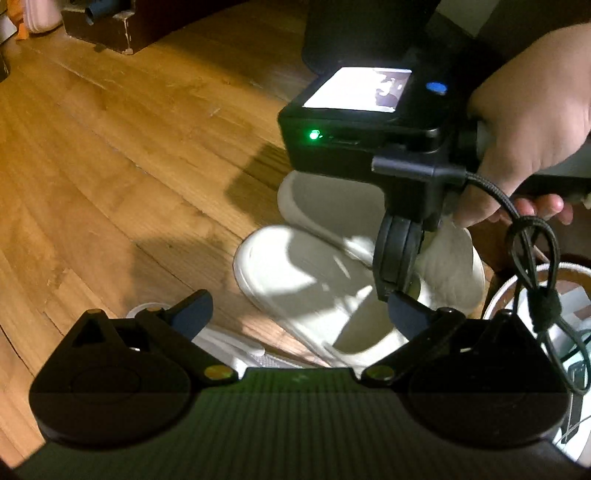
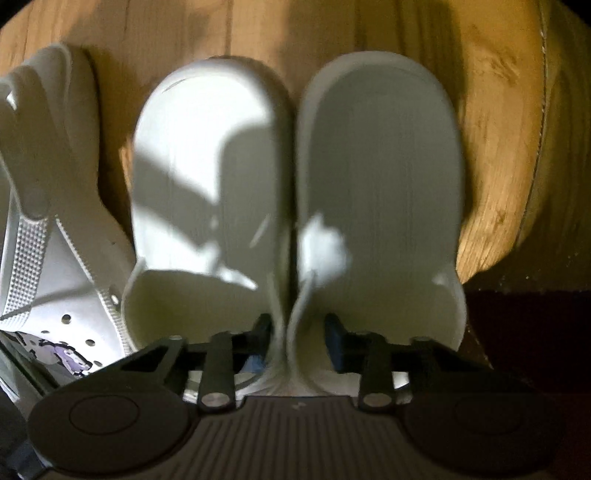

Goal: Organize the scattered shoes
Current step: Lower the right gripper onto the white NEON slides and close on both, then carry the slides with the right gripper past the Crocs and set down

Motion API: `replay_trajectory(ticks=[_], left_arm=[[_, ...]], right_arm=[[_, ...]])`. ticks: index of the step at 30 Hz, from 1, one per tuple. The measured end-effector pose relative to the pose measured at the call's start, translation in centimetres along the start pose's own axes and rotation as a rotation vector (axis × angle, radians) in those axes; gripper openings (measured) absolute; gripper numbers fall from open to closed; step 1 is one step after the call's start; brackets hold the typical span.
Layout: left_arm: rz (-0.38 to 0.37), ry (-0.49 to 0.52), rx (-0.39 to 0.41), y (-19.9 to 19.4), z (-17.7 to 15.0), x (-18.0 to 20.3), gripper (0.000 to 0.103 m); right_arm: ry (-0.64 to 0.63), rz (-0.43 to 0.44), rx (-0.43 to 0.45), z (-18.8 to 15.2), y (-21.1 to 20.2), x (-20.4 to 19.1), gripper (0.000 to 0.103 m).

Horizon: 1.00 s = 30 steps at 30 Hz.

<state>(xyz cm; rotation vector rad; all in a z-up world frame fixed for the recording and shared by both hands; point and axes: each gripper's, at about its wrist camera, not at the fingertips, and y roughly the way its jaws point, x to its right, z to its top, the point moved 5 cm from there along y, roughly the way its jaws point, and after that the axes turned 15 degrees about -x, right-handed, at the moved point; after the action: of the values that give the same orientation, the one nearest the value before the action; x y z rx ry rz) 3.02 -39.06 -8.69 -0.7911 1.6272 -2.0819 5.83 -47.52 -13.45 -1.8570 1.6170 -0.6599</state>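
Note:
Two white slippers lie side by side on the wooden floor: the left slipper [image 2: 207, 166] and the right slipper [image 2: 380, 166]. My right gripper [image 2: 297, 336] is shut on their two inner walls, which are squeezed together between its fingers. In the left wrist view the same slippers [image 1: 306, 273] lie below the right gripper [image 1: 395, 266], which a hand [image 1: 532, 122] holds from above. My left gripper [image 1: 299, 314] hangs open just above the near slipper, with nothing between its fingers.
A white perforated clog [image 2: 66, 236] with a purple charm lies left of the slippers and is partly visible under my left gripper [image 1: 229, 343]. Dark wooden furniture [image 1: 122, 26] stands at the far left. A dark red rug [image 2: 535, 332] lies right. A black cable [image 1: 532, 258] dangles over a white-rimmed object [image 1: 569, 269].

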Motion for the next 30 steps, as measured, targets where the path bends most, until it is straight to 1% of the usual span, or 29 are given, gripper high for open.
replay_trajectory(ticks=[1, 3, 5, 7, 9, 11, 13, 18, 23, 26, 28, 30], left_arm=[[0.004, -0.007, 0.009, -0.1, 0.0, -0.1, 0.103], [-0.025, -0.045, 0.039, -0.7, 0.0, -1.0, 0.103], [-0.033, -0.069, 0.073, -1.6, -0.2, -1.7, 0.103], [-0.023, -0.081, 0.108, -2.7, -0.5, -2.5, 0.103], [-0.006, -0.091, 0.124, -3.3, -0.6, -3.2, 0.103], [0.005, -0.103, 0.136, -4.0, -0.8, -3.8, 0.103], [0.003, -0.109, 0.146, -4.6, -1.1, -4.2, 0.103], [0.018, -0.099, 0.217, -6.3, -1.1, -5.7, 0.103], [0.055, -0.15, 0.248, -7.1, -0.7, -8.6, 0.103], [0.134, -0.227, 0.273, -7.7, -0.4, -11.9, 0.103], [0.162, -0.292, 0.289, -8.2, -0.3, -14.8, 0.103], [0.177, -0.361, 0.3, -8.7, -0.3, -17.7, 0.103]], right_arm=[[0.01, -0.002, 0.003, -0.3, -0.3, 0.0, 0.021], [0.03, -0.005, 0.008, -1.0, -1.0, -0.1, 0.021], [0.051, -0.006, 0.018, -1.8, -1.9, -0.1, 0.021], [0.071, -0.005, 0.033, -2.9, -3.0, -0.1, 0.017], [0.094, -0.013, 0.069, -4.1, -5.1, 0.0, 0.018], [0.127, -0.003, 0.117, -4.8, -7.4, 0.1, 0.018], [0.146, 0.005, 0.164, -5.0, -9.5, 0.0, 0.018], [0.191, 0.024, 0.282, -5.6, -14.9, -0.4, 0.018], [0.195, 0.022, 0.384, -4.8, -21.1, -1.5, 0.018], [0.194, 0.027, 0.45, -3.5, -24.9, -2.3, 0.018], [0.192, 0.027, 0.476, -2.6, -26.1, -2.7, 0.018], [0.176, 0.018, 0.5, 0.0, -28.3, -4.1, 0.017]])
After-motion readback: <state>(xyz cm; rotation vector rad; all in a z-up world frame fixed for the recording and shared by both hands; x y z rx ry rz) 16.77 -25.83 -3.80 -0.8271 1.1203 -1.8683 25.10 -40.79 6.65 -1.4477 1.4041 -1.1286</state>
